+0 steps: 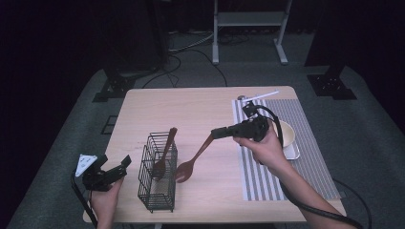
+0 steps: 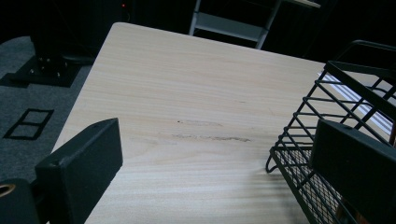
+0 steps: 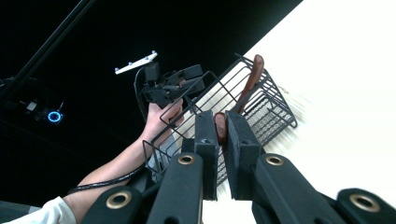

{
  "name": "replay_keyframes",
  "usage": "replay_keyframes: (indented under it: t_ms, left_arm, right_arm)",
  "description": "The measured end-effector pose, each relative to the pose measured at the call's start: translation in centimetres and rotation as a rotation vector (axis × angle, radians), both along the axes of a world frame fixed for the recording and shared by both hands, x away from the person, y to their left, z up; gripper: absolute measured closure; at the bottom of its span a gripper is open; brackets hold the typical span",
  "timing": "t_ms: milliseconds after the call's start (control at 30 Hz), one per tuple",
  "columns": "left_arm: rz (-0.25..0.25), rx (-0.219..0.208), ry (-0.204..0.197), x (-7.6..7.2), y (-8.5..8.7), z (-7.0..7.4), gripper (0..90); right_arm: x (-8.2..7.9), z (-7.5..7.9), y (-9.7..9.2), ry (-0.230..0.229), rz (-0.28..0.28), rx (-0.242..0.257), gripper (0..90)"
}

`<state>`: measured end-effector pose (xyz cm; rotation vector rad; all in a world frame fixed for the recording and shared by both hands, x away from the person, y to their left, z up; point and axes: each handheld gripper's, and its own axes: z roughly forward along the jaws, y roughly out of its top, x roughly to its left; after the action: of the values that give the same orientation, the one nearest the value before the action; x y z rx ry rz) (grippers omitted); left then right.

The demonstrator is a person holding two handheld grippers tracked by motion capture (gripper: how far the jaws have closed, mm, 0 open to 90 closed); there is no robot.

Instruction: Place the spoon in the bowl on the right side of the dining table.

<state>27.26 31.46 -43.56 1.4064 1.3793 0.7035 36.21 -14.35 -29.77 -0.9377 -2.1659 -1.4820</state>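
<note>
A black wire basket (image 1: pixel 157 174) stands on the table's front left, with a brown wooden spoon (image 1: pixel 165 152) leaning inside it, handle up. My right gripper (image 1: pixel 216 133) is shut on the handle end of a second brown spoon (image 1: pixel 193 160), whose bowl hangs low just right of the basket. In the right gripper view the handle (image 3: pixel 219 123) is pinched between the pads, with the basket (image 3: pixel 266 112) and its spoon (image 3: pixel 252 77) beyond. My left gripper (image 1: pixel 122 167) is open just left of the basket, nothing between its jaws (image 2: pixel 219 140); the basket corner (image 2: pixel 322 107) lies beside its right jaw.
A striped placemat (image 1: pixel 305 157) covers the table's right side, carrying a pale bowl (image 1: pixel 288 133) on a small tray. A white stick-like utensil (image 1: pixel 260 97) lies at the mat's far edge. Bare wood (image 1: pixel 191 109) spans the middle and back. A metal stand (image 1: pixel 248 28) is behind the table.
</note>
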Motion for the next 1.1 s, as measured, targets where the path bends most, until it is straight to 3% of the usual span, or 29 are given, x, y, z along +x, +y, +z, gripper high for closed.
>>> replay_keyframes:
  t_ms: [1100]
  left_arm:
    - [0.001, 0.003, 0.006, 0.0, -0.1, -0.1, 1.6]
  right_arm:
    - [0.9, -2.2, -4.2, 0.049, -0.083, -0.017, 83.8]
